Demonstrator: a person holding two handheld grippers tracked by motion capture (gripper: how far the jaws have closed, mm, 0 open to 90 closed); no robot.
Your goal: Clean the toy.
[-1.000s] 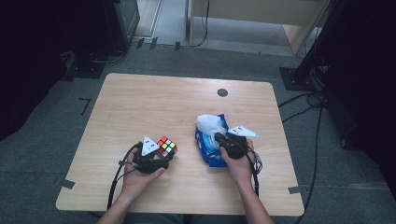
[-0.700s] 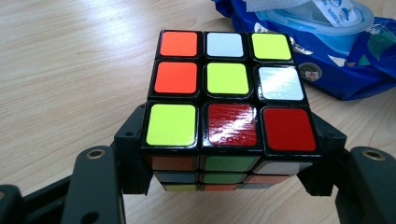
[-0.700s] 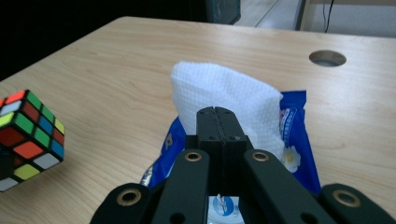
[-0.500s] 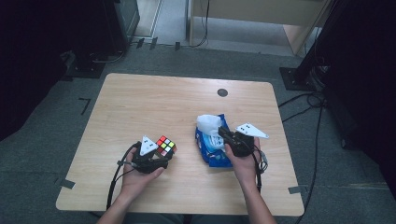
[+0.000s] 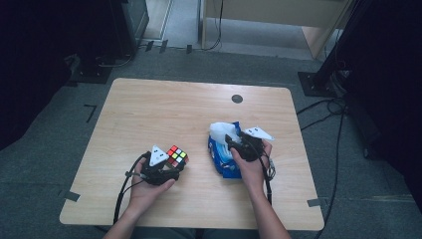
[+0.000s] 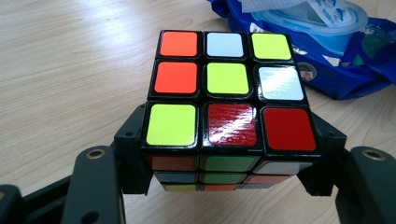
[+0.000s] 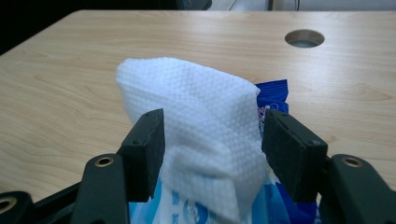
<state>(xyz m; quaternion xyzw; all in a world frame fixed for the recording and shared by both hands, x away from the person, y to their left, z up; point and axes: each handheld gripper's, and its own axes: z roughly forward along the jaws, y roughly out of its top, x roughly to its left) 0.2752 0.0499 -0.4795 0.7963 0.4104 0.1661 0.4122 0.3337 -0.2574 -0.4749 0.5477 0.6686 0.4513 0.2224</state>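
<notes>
while the left gripper (image 6: 219, 186) clamps the cube (image 6: 224, 107), the right gripper (image 7: 212, 158), just opening, straddles the wipe (image 7: 201, 126).

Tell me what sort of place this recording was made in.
Probably a lab or office workroom set up for recording, not a home. A plain wooden desk with a round cable hole stands on grey carpet, with loose cables and dark equipment stands around it.
</notes>
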